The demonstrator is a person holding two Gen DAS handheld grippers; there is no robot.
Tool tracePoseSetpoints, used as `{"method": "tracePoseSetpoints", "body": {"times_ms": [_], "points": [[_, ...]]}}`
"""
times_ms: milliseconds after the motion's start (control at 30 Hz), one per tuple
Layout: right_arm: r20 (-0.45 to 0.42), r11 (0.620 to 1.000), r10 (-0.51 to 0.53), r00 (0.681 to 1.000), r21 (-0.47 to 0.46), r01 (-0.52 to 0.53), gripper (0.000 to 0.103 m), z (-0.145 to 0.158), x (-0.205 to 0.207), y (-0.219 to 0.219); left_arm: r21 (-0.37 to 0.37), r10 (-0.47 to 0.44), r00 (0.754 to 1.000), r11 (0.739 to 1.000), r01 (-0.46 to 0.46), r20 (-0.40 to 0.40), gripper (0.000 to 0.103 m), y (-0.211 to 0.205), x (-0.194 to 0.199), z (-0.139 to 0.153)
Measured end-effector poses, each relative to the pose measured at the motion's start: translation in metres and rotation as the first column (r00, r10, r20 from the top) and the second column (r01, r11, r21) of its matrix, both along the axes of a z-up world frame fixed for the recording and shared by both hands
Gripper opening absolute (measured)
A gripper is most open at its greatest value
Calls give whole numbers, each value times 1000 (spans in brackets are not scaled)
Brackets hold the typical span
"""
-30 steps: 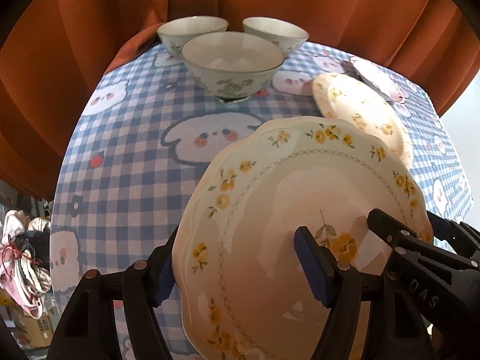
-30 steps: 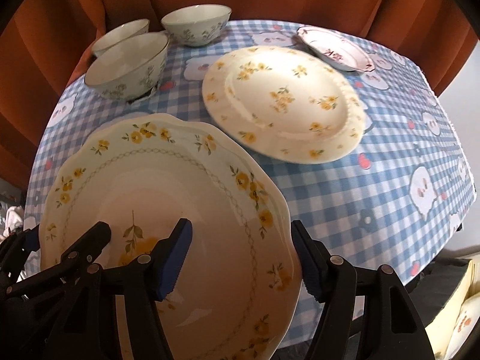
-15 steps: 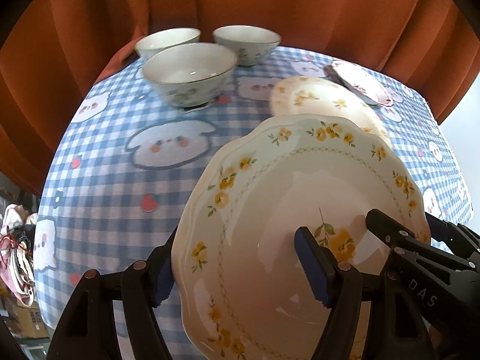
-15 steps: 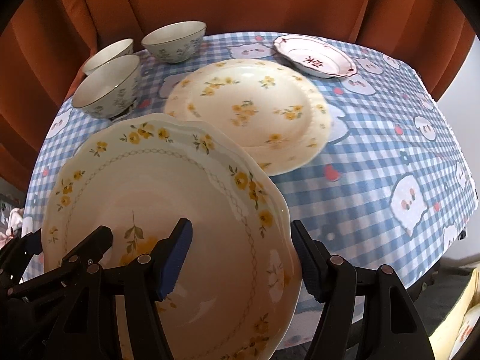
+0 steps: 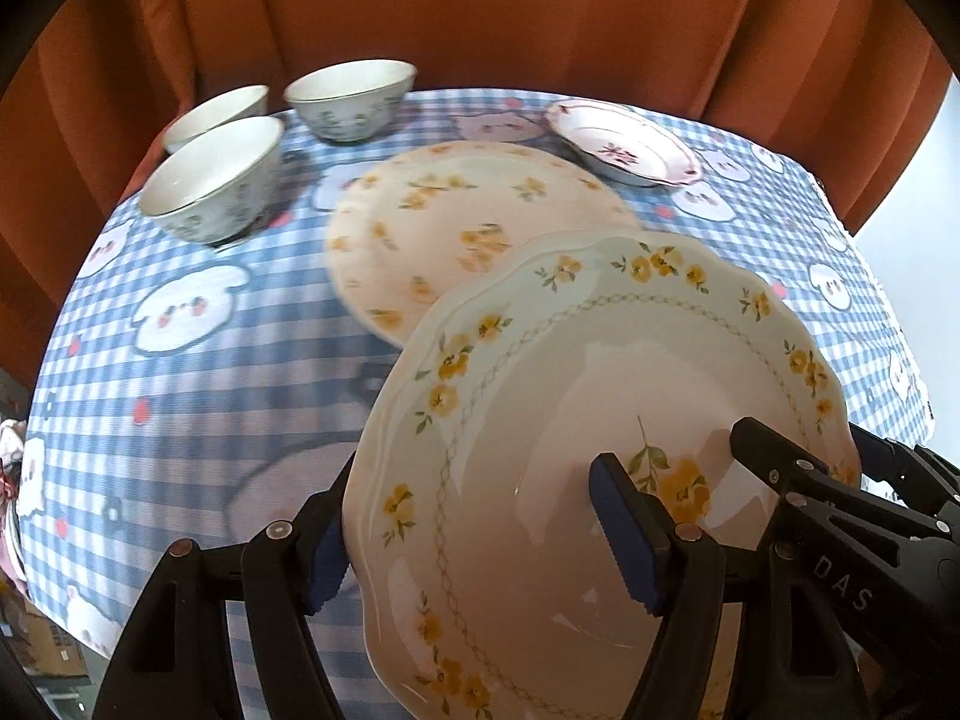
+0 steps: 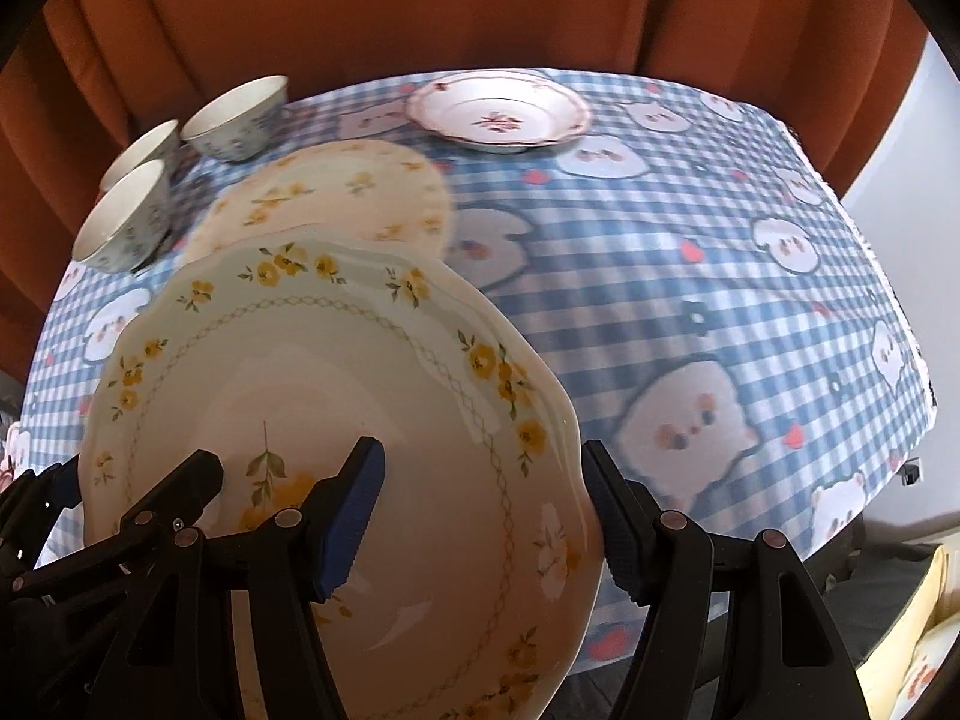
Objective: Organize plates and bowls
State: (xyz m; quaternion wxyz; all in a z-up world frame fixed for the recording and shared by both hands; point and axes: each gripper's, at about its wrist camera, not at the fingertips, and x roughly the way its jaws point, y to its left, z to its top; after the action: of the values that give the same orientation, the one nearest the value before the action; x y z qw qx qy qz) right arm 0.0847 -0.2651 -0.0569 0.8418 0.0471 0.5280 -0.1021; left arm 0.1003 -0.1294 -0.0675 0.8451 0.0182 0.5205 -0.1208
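Observation:
Both grippers hold one scalloped cream plate with yellow flowers, also in the right wrist view, lifted and tilted above the table. My left gripper clamps its left rim. My right gripper clamps its right rim. A second yellow-flowered plate lies flat on the cloth just beyond, also in the right wrist view. A pink-flowered plate lies at the back right. Three floral bowls stand at the back left, one being the far bowl.
The table carries a blue checked cloth with cartoon faces. An orange curtain hangs close behind it. The table's right edge drops off to the floor.
Both grippers have carried the held plate to the right. The bowls have slid to the left of view and the flat yellow plate now lies right behind the held one.

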Motion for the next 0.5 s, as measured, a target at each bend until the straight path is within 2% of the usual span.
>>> {"method": "tracePoseSetpoints", "body": {"times_ms": [500], "points": [[-36,1000,23,999,20,-22,71,-25,-1,-93,30,32,999,999,-31,-41,73,-87,-1,-27]]}}
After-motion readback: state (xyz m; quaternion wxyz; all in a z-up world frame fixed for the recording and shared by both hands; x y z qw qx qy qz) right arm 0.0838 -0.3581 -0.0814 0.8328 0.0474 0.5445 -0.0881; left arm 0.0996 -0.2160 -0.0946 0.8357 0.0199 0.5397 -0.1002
